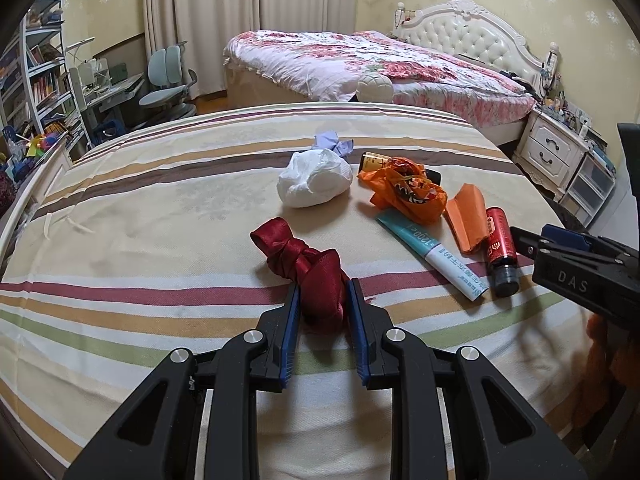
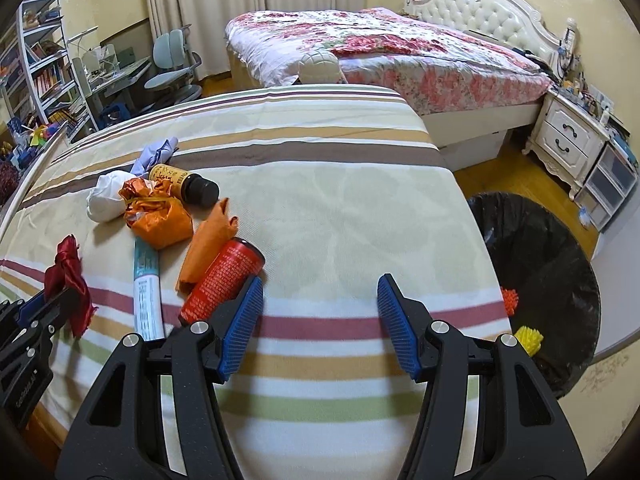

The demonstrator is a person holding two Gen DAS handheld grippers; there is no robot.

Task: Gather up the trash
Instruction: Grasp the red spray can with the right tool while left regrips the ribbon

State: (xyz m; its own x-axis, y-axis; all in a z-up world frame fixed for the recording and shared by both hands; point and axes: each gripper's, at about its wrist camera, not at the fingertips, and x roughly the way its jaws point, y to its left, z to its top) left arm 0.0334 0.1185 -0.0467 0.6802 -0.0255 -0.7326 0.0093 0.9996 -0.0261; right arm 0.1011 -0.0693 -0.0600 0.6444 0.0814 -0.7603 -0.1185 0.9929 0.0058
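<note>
My left tongs (image 1: 322,300) pinch the knotted red satin ribbon (image 1: 308,268), blue pads pressed against both its sides, low over the striped bedsheet (image 1: 160,208). From the right wrist view I see the same ribbon (image 2: 68,276) at the far left edge, held at the tips of the left tongs.

My right tongs (image 2: 320,308) are spread wide with nothing between the pads; the left pad sits just beside the red can (image 2: 224,276), whether touching I cannot tell.

Remaining trash on the bed, left wrist view: white crumpled plastic bag (image 1: 316,178), lilac crumpled paper (image 1: 332,144) behind it, orange printed bag (image 1: 404,192), brown bottle with yellow label (image 1: 372,161) partly hidden behind that bag, teal-and-white tube (image 1: 432,254), orange folded paper (image 1: 468,220), red can lying beside it.

Only the right wrist view shows the black-lined trash bin (image 2: 536,256) on the floor to the right of the bed, with an orange spiky ball (image 2: 509,299) and a yellow spiky ball (image 2: 529,338) at its near rim. It also shows the brown bottle's black cap unobstructed.
</note>
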